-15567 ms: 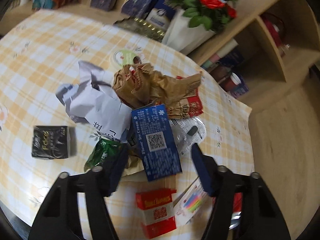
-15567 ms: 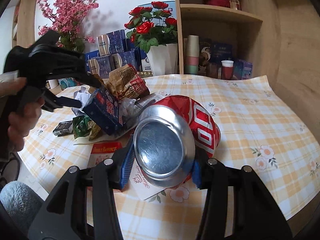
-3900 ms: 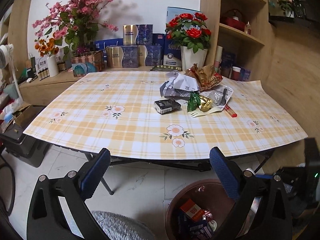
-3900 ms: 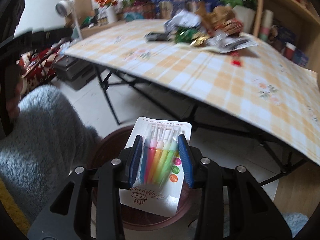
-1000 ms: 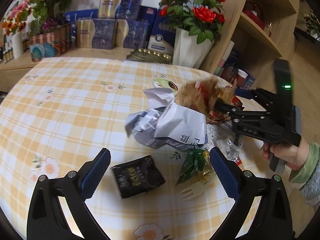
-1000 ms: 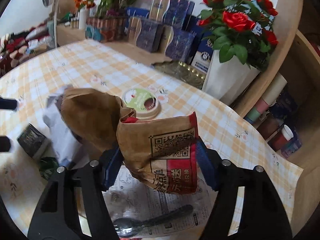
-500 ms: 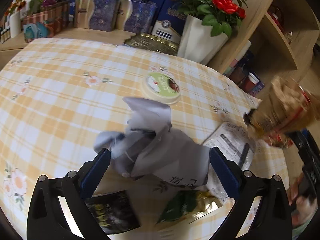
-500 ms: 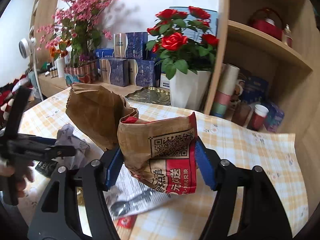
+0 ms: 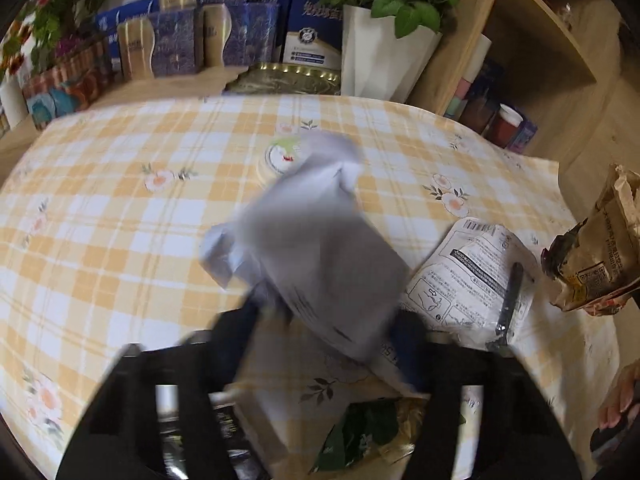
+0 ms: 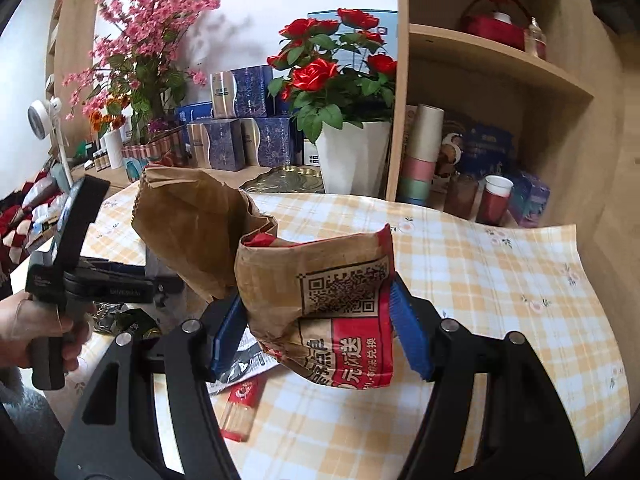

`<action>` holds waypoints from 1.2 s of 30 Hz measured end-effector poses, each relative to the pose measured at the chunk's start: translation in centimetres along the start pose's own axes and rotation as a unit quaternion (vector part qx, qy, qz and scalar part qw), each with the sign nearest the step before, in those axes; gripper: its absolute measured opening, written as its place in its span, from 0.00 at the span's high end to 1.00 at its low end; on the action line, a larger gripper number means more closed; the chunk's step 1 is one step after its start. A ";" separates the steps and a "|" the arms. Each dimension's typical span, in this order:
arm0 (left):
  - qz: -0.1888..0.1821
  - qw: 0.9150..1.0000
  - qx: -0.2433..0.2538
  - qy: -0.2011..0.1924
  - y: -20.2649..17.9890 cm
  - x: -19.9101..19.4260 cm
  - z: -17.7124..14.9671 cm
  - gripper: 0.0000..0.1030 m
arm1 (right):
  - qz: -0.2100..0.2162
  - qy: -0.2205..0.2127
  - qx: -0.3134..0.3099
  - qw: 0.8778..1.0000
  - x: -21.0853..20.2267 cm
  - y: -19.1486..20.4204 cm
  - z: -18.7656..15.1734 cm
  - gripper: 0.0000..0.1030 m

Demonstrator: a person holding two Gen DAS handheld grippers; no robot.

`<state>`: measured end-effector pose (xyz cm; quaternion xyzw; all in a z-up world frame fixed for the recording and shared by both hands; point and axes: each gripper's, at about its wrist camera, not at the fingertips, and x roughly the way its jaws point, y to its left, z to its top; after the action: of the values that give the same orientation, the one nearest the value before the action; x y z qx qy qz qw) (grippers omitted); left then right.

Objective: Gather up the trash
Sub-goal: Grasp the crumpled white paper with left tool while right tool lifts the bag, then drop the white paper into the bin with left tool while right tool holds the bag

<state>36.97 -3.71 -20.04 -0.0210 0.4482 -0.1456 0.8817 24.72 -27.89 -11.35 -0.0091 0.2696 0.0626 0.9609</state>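
Crumpled paper [image 9: 320,248] between left tool [image 9: 328,332] pads

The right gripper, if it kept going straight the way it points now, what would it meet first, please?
The right gripper is already shut on the crumpled brown paper bag. Beyond that, probably the white flower pot of red roses, though depth is unclear.
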 end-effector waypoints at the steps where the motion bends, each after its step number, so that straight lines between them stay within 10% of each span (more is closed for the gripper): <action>1: -0.008 1.000 0.001 -0.004 0.1 -0.4 0.1 0.62 | -0.001 0.000 0.002 1.000 -0.1 0.0 -0.1 0.35; 14: -0.048 0.997 0.009 -0.066 0.4 -9.0 -1.2 0.66 | 0.002 -0.004 0.029 1.000 -4.5 1.2 -1.9 0.35; 36: -0.108 0.990 0.078 -0.036 -3.0 -22.0 -15.9 0.66 | 0.015 -0.009 0.102 0.995 -17.3 2.5 -7.6 0.35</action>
<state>11.32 0.95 -11.74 -0.0057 0.3983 -0.2737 0.8755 5.80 -27.82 -8.86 0.0932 0.2659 0.0492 0.9582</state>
